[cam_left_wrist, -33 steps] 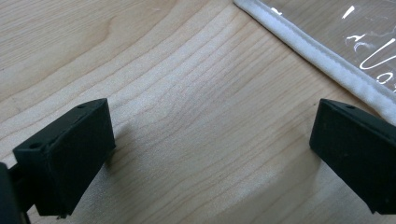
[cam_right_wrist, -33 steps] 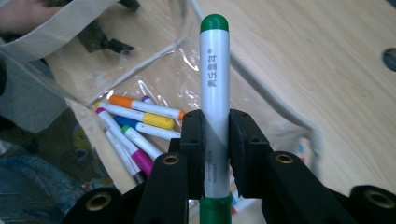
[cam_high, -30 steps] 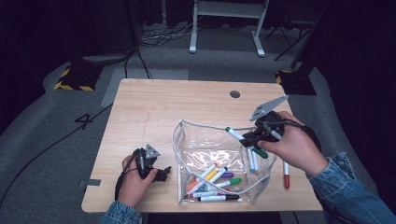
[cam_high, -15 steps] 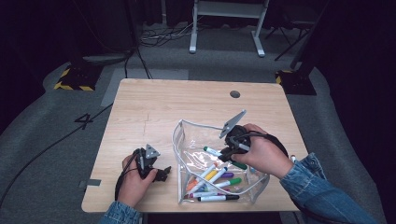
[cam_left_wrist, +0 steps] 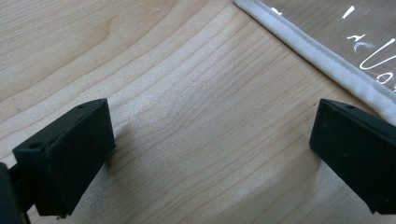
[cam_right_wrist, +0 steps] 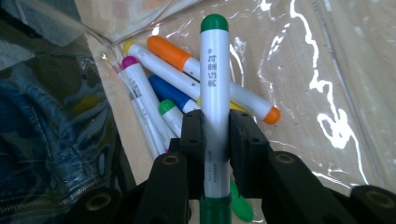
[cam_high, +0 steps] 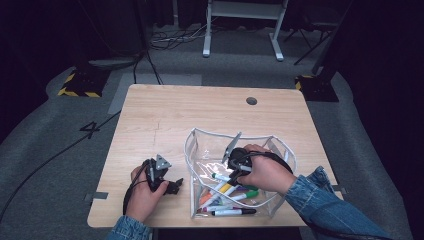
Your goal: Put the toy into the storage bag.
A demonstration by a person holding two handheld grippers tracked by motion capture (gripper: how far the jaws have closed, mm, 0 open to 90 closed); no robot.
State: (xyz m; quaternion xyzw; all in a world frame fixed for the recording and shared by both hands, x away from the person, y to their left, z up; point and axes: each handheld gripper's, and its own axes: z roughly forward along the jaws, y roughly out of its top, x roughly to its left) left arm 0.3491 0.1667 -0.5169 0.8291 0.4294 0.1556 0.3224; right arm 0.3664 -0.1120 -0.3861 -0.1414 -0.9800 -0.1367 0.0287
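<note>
A clear pouch (cam_high: 190,150) with white trim stands open on the table's near right part. Several coloured markers (cam_high: 225,196) lie inside it. My right gripper (cam_high: 231,172) reaches down into the pouch, shut on a white marker with green caps (cam_high: 220,177). In the right gripper view this marker (cam_right_wrist: 214,70) stands pinched between the pads of my right gripper (cam_right_wrist: 215,126), just above orange, blue and pink markers (cam_right_wrist: 173,53). My left gripper (cam_high: 175,184) rests on the wood left of the pouch. It (cam_left_wrist: 210,140) is open with bare tabletop between the jaws, and the pouch trim (cam_left_wrist: 327,60) runs close by.
The wooden table (cam_high: 175,120) has a round cable hole (cam_high: 251,100) at its far right. A denim sleeve (cam_high: 325,200) lies along the pouch's right side. A black marker (cam_high: 232,212) lies at the pouch's front. Grey floor, cables and a stand's legs lie beyond.
My right hand has come left and down from the pouch's right rim into the pouch, the green-capped marker still in its jaws. The left hand has stayed in place.
</note>
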